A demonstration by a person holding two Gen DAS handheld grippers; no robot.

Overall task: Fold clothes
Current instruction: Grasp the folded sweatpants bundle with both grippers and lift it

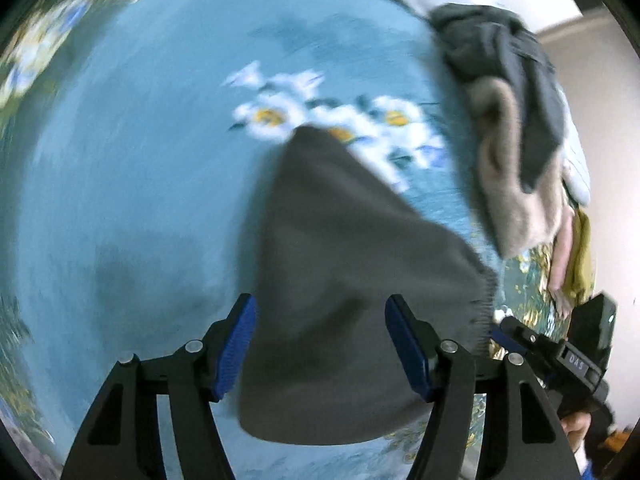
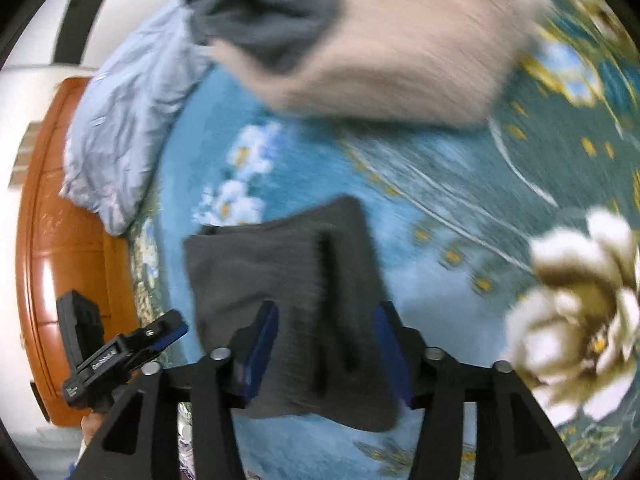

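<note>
A dark grey folded garment [image 1: 344, 280] lies flat on the blue flowered bedspread [image 1: 140, 160]. My left gripper [image 1: 320, 312] points down over its near part with the jaws wide apart; the cloth lies between and under the blue pads [image 1: 240, 340], which do not press it. In the right wrist view the same grey garment [image 2: 288, 280] shows a seam line, and my right gripper [image 2: 328, 316] stands open astride it, holding nothing. Each gripper shows at the edge of the other's view: the right one [image 1: 508, 330] beside the garment's ribbed hem, the left one [image 2: 172, 328] at the garment's left.
A pile of unfolded clothes, beige fleece [image 2: 400, 60] with a dark grey piece [image 2: 272, 12] on it, lies beyond the garment. A light blue crumpled sheet [image 2: 120, 120] and a wooden bed frame [image 2: 60, 260] are at the left. An olive cloth [image 1: 580, 260] hangs by the bed's edge.
</note>
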